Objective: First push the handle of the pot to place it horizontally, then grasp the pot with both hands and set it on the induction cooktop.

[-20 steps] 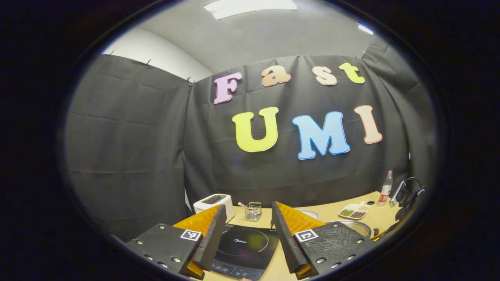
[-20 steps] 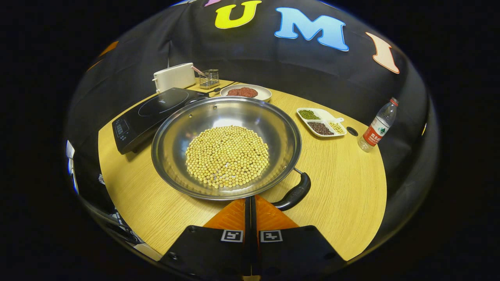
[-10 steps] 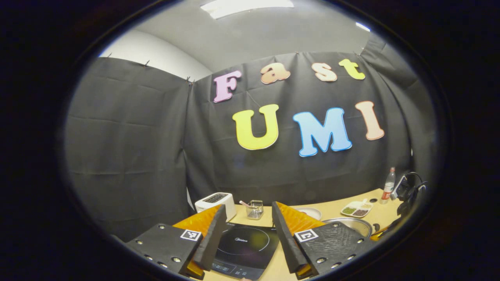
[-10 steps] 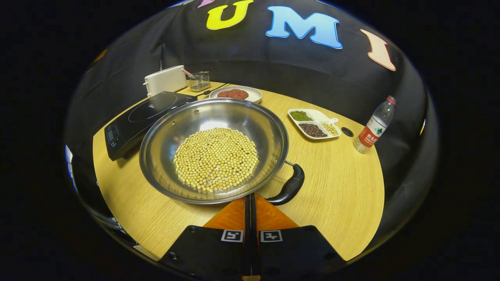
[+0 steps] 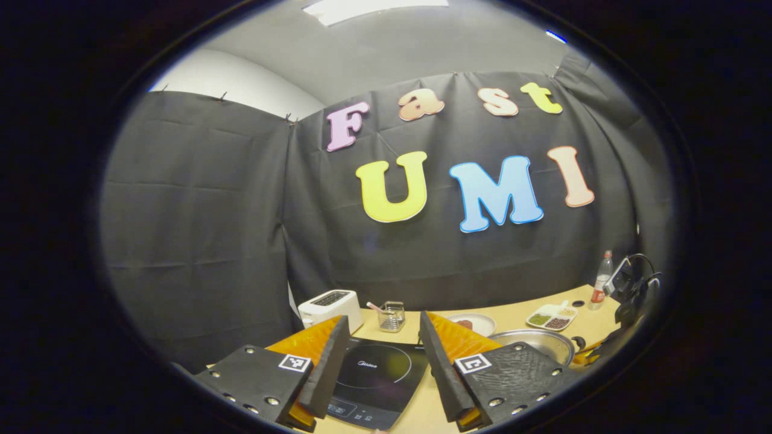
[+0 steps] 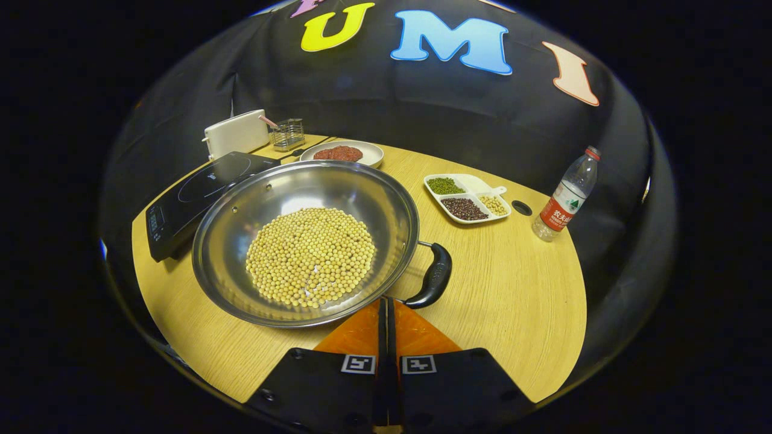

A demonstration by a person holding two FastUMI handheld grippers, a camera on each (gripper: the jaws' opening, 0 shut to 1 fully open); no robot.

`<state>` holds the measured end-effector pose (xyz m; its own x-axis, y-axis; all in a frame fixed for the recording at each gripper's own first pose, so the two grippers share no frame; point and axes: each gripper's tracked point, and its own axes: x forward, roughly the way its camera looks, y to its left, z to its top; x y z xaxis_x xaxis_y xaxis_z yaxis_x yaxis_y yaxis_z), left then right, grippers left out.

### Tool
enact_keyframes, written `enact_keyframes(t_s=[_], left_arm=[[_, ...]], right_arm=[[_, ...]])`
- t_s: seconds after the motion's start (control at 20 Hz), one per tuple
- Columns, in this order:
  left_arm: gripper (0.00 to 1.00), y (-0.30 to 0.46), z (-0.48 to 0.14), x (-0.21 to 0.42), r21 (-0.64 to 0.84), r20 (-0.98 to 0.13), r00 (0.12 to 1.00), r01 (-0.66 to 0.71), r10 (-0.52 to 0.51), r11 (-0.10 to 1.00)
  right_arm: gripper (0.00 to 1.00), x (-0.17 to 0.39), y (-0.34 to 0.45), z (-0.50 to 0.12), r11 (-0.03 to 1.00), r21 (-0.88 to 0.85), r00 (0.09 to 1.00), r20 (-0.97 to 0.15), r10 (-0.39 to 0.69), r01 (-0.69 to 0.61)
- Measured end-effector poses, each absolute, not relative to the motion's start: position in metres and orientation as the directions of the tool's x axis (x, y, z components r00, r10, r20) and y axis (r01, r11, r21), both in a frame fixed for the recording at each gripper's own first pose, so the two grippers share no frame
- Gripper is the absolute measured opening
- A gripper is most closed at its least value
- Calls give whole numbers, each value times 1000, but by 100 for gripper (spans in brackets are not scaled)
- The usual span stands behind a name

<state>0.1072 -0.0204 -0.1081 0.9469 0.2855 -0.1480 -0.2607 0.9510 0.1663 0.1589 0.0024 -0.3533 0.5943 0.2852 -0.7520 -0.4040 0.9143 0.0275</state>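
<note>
Still early: pot (image 6: 304, 241) of beans sits on the table (image 6: 500, 301) beside the cooktop (image 6: 199, 193), not on it. Handle (image 6: 431, 282) angled at near right; push apparently underway, lift left. Right gripper (image 6: 386, 307) closed, empty, tips at the rim by the handle. Left gripper (image 5: 380, 349) wide open, empty, above the cooktop.
</note>
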Motion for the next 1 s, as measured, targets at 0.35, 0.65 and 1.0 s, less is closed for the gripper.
enact_keyframes(t_s=[0.35,0.65,1.0], left_arm=[[69,-25,-139,129,132,-205,957,-182,206,974],[75,-26,-176,164,64,-276,959,-48,64,997],[69,-32,-238,199,-37,-393,916,77,-85,996]], right_arm=[[27,165,-6,-304,955,52,721,-644,255,-292],[98,165,-3,-285,980,32,781,-599,177,-198],[98,171,-3,-289,996,34,784,-616,85,-81]])
